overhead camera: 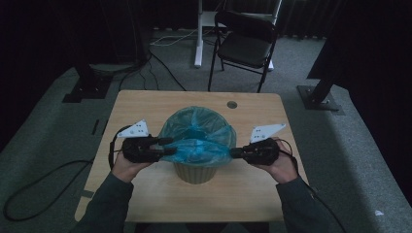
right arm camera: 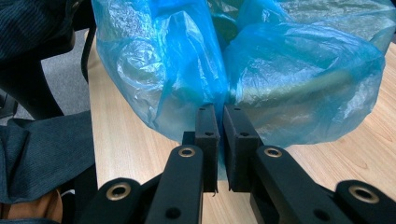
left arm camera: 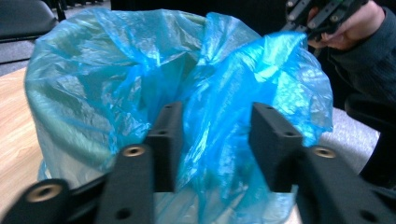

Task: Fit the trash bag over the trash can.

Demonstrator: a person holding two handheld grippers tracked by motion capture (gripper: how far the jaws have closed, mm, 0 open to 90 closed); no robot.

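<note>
A beige bin (overhead camera: 197, 174) lined with a blue plastic bag (overhead camera: 197, 131) stands mid-table on the wooden table (overhead camera: 145, 104). My left gripper (overhead camera: 167, 146) reaches the bag's rim from the left. In the left gripper view its jaws (left arm camera: 217, 112) stand apart, with a loose fold of the bag (left arm camera: 219, 93) between them and no pad pressing on it. My right gripper (overhead camera: 234, 153) comes in from the right. Its jaws (right arm camera: 219, 112) are nearly together, pinching a thin fold of the bag (right arm camera: 224, 70) at the rim.
A black folding chair (overhead camera: 245, 41) and a white stand leg (overhead camera: 198, 34) are beyond the table's far edge. Black stand bases (overhead camera: 87, 87) (overhead camera: 318, 97) flank it on the carpet, with cables (overhead camera: 160, 68) trailing. A round hole (overhead camera: 232, 104) marks the tabletop behind the bin.
</note>
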